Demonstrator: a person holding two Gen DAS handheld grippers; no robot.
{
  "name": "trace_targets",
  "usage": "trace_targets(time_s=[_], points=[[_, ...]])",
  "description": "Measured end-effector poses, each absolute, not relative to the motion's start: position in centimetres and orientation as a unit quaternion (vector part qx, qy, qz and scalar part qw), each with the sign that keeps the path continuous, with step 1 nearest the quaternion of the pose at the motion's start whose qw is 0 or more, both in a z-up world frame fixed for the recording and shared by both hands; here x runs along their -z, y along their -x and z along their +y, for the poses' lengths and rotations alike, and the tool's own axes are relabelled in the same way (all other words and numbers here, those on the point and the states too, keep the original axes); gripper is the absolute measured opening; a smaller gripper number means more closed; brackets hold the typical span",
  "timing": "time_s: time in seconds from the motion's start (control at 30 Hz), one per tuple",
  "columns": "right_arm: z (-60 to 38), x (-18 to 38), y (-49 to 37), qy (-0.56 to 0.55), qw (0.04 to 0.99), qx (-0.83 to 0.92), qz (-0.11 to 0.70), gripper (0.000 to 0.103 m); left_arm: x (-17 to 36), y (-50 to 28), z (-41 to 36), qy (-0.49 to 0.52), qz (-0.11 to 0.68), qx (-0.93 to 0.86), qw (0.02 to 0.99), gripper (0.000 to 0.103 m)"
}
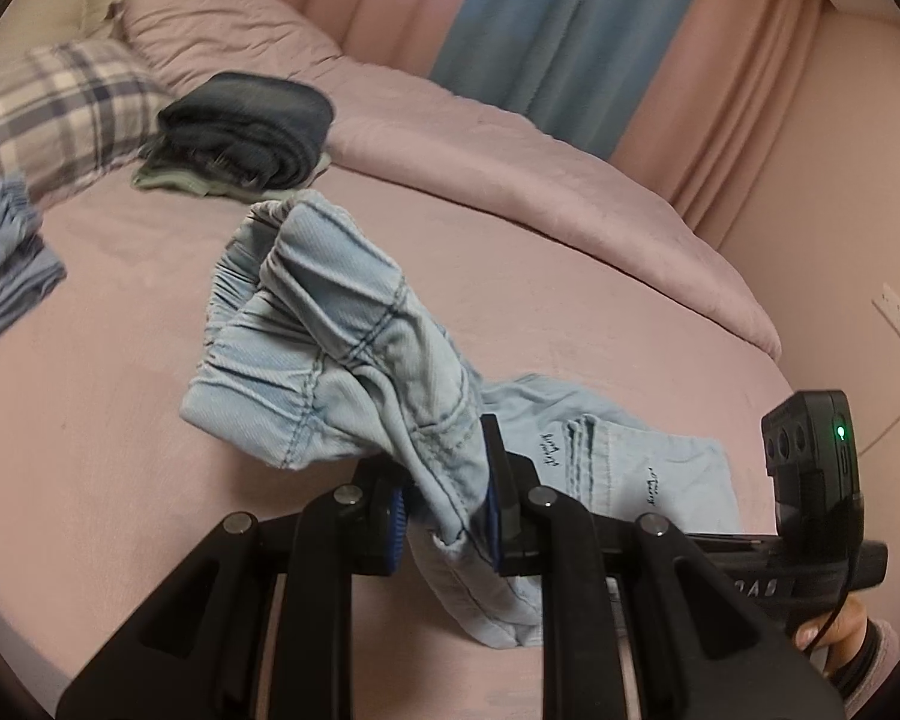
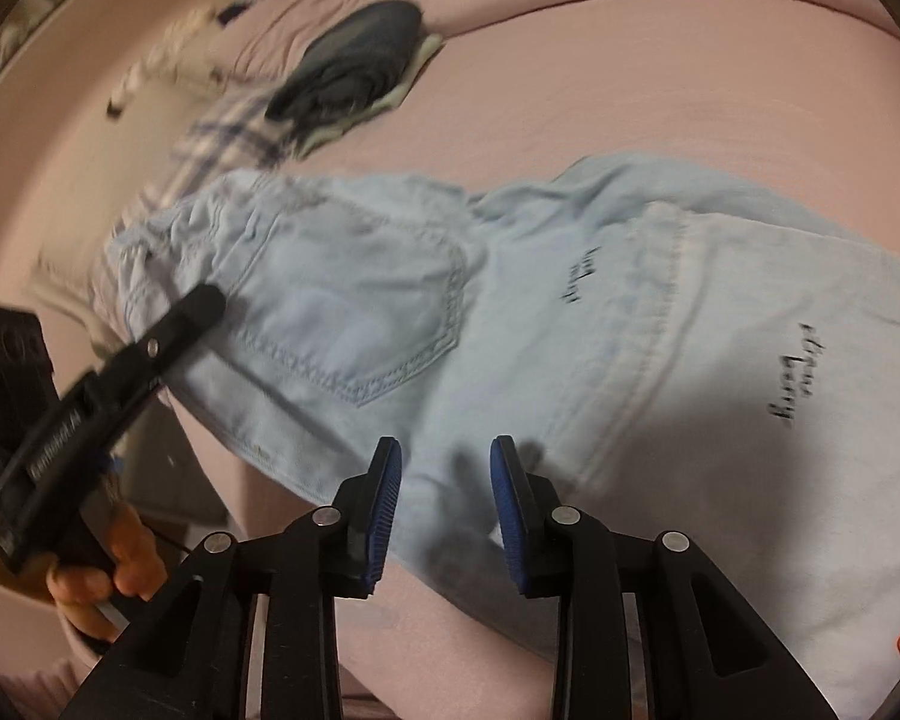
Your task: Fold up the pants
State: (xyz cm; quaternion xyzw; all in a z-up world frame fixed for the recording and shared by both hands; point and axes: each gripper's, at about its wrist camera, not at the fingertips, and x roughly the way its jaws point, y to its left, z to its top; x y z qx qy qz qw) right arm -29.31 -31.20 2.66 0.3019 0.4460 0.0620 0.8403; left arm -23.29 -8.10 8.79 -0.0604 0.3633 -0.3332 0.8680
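Nearest my lens, my left gripper [image 1: 444, 510] is clamped on a bunched fold of the light blue pants [image 1: 330, 348], the denim pinched between the blue pads, with the waistband end lifted off the bed [image 1: 120, 480] and drooping over toward the left. Moving right, the rest of the pants trails down onto the pink sheet and lies there, its small printed lettering showing. In my other view, my right gripper [image 2: 444, 510] stands narrowly parted with nothing between its pads, poised just above the lower edge of the denim near the back pocket [image 2: 390, 312]; farther right, the leg fabric spreads flat toward the frame edge. I judge the fold as barely begun: the pants are gathered at one end, but the legs are not yet laid neatly one over the other, and the cloth is rumpled around the waistband. What remains, as I see it, is to take a second hold with my free claw, straighten the garment, and double it over. Behind, on the left, a striped folded item [image 1: 6, 264] sits, then a dark folded stack [image 1: 246, 126], which suggests other clothes are already finished.
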Motion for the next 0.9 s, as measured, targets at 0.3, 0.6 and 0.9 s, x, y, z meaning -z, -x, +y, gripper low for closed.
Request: trace_targets(time_s=[0.3,0.6,0.9], points=[[-33.8,-2.4,30.8,-0.411,0.822,-0.086,0.384,0.047,-10.3,25.5,-10.7,0.003,0.335,0.368,0.867,0.019],[-35.4,-2.0,31.4,-0.526,0.781,-0.132,0.309,0.052,-10.4,27.7,-14.7,-0.072,0.319,0.413,0.85,0.02],[-38.3,0.1,32.9,-0.637,0.714,-0.169,0.234,0.066,-8.0,28.1,-18.1,-0.108,0.359,0.45,0.811,0.039]])
